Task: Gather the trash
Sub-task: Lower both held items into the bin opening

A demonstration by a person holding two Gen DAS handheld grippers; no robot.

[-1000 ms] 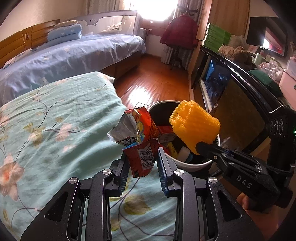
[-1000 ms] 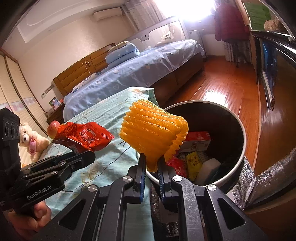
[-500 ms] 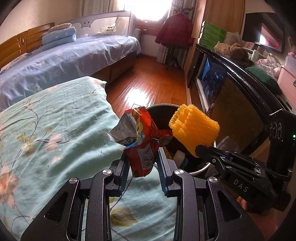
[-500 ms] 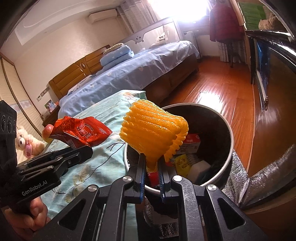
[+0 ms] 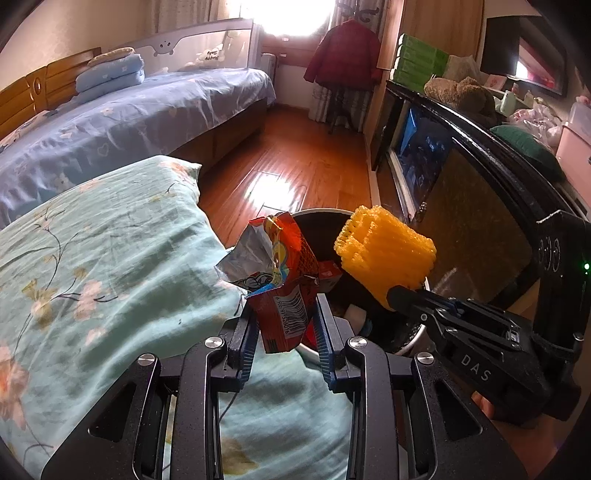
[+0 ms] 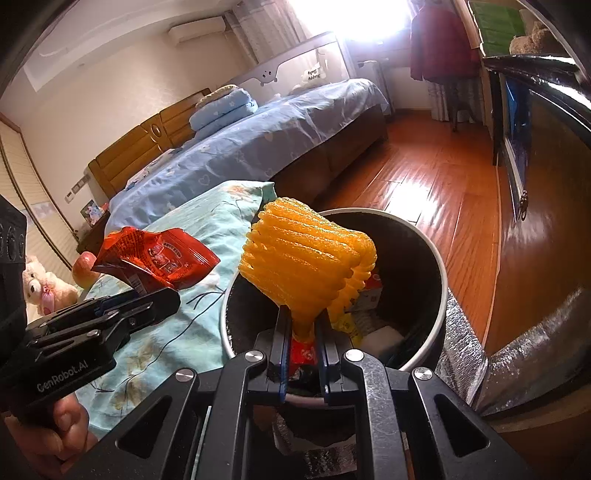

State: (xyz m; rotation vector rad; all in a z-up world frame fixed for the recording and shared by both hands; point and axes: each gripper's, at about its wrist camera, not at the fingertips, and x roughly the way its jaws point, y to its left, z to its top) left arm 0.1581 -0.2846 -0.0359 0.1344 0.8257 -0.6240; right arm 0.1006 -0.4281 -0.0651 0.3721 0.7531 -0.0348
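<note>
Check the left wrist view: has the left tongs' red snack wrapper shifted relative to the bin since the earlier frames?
Yes. The red snack wrapper now overlaps the bin rim's left side, having drifted from over the teal quilt toward the bin opening.

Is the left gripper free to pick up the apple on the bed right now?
Probably not: the left gripper is shut on a red wrapper, so it must drop that before taking the apple.

A polished reddish wooden floor (image 5: 295,170) reflects strong light from the bright window (image 5: 291,18). A bed with a blue patterned sheet (image 5: 122,129) and a wooden headboard (image 6: 147,140) stands near the cream wall (image 6: 122,85). A dark red coat (image 5: 345,53) hangs beside the window.
</note>
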